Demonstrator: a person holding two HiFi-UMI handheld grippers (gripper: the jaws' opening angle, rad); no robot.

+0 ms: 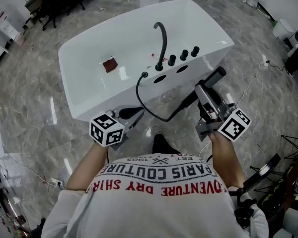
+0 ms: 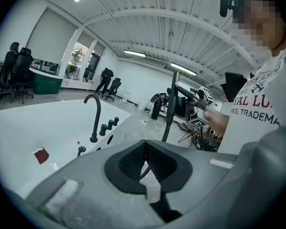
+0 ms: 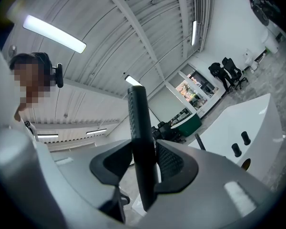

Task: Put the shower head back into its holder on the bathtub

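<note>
The white bathtub (image 1: 213, 38) stands ahead with a black faucet (image 1: 162, 43), three knobs (image 1: 184, 55) and two open holes (image 1: 160, 78) on its deck. A black hose (image 1: 154, 114) runs from a socket (image 1: 144, 75) on the deck, loops down, and rises to the shower head (image 1: 214, 77). My right gripper (image 1: 203, 90) is shut on the shower head's handle (image 3: 140, 142), held off the tub's near right corner. My left gripper (image 1: 136, 112) is shut and holds nothing, just in front of the tub wall beside the hose loop. The hose (image 2: 167, 125) also shows past its jaws (image 2: 144, 149).
A small red-brown square (image 1: 110, 64) lies inside the tub. Cables (image 1: 258, 76) trail over the marble floor to the right, where stands and gear (image 1: 293, 182) crowd. Office chairs (image 1: 54, 4) stand at the far left. My own feet (image 1: 161, 143) are near the tub.
</note>
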